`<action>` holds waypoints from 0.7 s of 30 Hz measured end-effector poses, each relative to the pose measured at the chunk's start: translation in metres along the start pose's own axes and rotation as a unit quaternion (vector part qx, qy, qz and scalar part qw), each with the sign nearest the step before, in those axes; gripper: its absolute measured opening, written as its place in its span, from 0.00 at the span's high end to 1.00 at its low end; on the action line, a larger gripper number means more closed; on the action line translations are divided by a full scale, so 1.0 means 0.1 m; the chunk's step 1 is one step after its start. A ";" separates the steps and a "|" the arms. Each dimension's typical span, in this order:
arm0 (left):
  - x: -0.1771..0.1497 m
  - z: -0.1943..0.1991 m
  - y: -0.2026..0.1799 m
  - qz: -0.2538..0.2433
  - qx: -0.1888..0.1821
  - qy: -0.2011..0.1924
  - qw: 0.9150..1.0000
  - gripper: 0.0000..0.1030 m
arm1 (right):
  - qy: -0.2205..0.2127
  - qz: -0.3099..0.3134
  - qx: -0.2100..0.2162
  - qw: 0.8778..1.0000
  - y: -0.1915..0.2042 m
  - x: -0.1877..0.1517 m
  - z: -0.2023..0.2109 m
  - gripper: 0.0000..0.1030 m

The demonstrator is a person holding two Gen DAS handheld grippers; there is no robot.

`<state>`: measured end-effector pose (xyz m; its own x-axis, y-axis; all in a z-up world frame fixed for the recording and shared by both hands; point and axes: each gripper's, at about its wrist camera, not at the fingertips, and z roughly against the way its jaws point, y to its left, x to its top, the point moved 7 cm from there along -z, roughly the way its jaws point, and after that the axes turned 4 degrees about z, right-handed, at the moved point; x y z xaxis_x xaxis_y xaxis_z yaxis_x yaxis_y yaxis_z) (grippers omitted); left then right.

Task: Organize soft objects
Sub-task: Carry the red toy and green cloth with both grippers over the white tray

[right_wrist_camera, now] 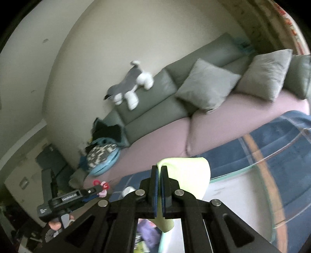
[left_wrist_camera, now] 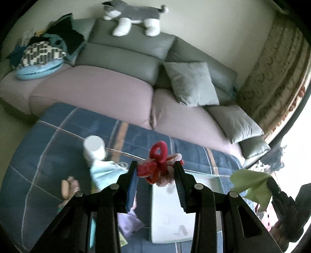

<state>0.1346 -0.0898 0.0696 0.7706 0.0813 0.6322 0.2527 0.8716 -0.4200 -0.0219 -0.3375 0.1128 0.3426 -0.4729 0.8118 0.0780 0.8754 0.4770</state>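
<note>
The sofa (left_wrist_camera: pixel 108 91) fills the upper half of the left wrist view, with grey back cushions and a mauve seat. A plush dog (left_wrist_camera: pixel 134 15) stands on its backrest at top centre, two grey pillows (left_wrist_camera: pixel 192 83) lean at centre right, and a heap of mixed cloth things (left_wrist_camera: pixel 44 48) lies at the upper left end. A blue checked rug (left_wrist_camera: pixel 48 148) spreads across the lower left. A glass counter (right_wrist_camera: pixel 243 194) occupies the lower right of the right wrist view, its curved edge catching light.

The left claw (left_wrist_camera: pixel 156 171), at bottom centre of its own view, grips a red and pink soft toy (left_wrist_camera: pixel 157 157), whose loop rises above the fingertips. The right claw (right_wrist_camera: pixel 159 171), at bottom centre of its view, is closed tight on a pale green cloth (right_wrist_camera: pixel 186 175), which drapes to the right of the pads and hangs below them. Both items appear lifted clear of the counter. A white jar (left_wrist_camera: pixel 94 146) stands at centre left of the left wrist view, near a pale blue cloth (left_wrist_camera: pixel 105 173).

The step in hand appears to be carrying both soft things toward the sofa. To do it well, keep both grips firm, hold the draped cloth clear of the jar and the counter edge, and release only once each item rests on a free part of the seat.
</note>
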 end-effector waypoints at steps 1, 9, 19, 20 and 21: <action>-0.02 -0.03 -0.06 -0.004 -0.001 0.003 1.000 0.63 | -0.004 -0.005 -0.008 1.000 -0.08 0.02 0.03 0.98; -0.21 -0.42 -0.51 -0.034 -0.012 0.038 0.999 0.63 | -0.016 -0.042 -0.036 0.998 -0.55 0.07 0.15 0.98; -0.44 -0.86 -0.78 -0.057 -0.003 0.074 0.996 0.63 | -0.006 -0.063 -0.061 0.996 -0.86 0.03 0.06 0.98; -0.46 -0.90 -0.79 -0.058 -0.003 0.078 0.995 0.63 | -0.003 -0.066 -0.062 0.996 -0.89 0.03 0.04 0.98; -0.48 -0.95 -0.81 -0.061 -0.003 0.082 0.995 0.63 | 0.000 -0.068 -0.064 0.996 -0.92 0.02 0.02 0.98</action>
<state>0.1327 -0.2103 0.0116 0.8187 -0.1044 0.5646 0.3525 0.8676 -0.3508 -0.0301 -0.4189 0.0711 0.3197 -0.5885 0.7426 0.2422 0.8085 0.5364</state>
